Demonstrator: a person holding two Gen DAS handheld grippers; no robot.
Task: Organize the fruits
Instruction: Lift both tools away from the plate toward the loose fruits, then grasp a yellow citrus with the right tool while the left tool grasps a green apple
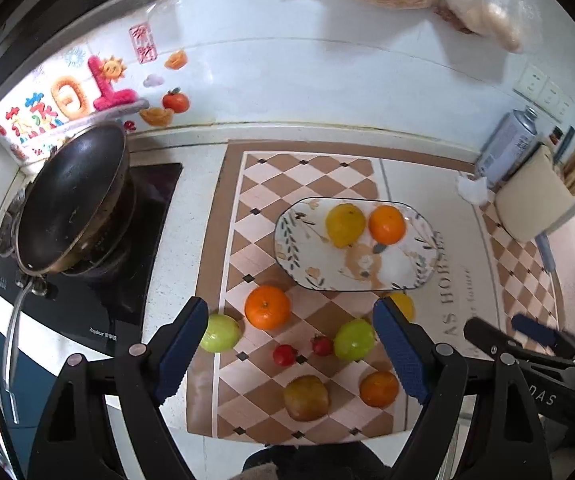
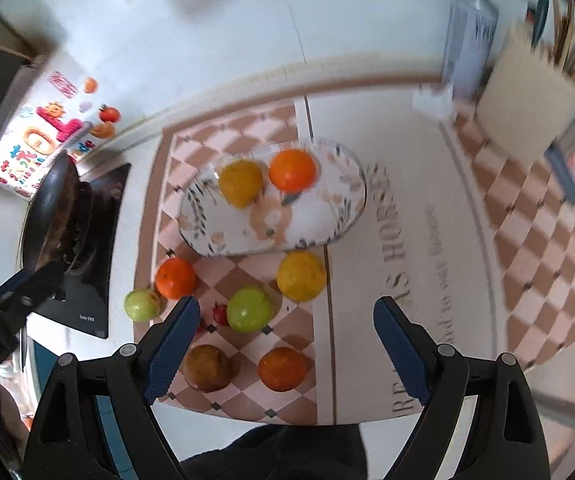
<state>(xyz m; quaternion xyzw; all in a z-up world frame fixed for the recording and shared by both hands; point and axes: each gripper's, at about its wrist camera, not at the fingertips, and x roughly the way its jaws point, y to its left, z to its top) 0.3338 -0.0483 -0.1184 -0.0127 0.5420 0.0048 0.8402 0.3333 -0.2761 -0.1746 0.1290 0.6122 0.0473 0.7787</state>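
A patterned plate (image 1: 307, 264) (image 2: 327, 224) on the checkered mat holds a yellow fruit (image 1: 344, 225) (image 2: 240, 182) and an orange (image 1: 386, 224) (image 2: 292, 170). On the mat in front of it lie an orange (image 1: 267, 307) (image 2: 175, 278), two green fruits (image 1: 220, 333) (image 1: 354, 339), two small red fruits (image 1: 284, 354) (image 1: 322, 345), a brownish fruit (image 1: 306, 397) (image 2: 207, 368), another orange (image 1: 379, 389) (image 2: 282, 369) and a yellow fruit (image 2: 301, 275). My left gripper (image 1: 287, 356) is open above these fruits, holding nothing. My right gripper (image 2: 285, 352) is open and empty too.
A black pan (image 1: 71, 200) sits on the stove at the left. A spray can (image 1: 507, 148), a white crumpled tissue (image 1: 473, 190) and a cutting board (image 1: 535, 200) stand at the back right. The counter's front edge runs just below the mat.
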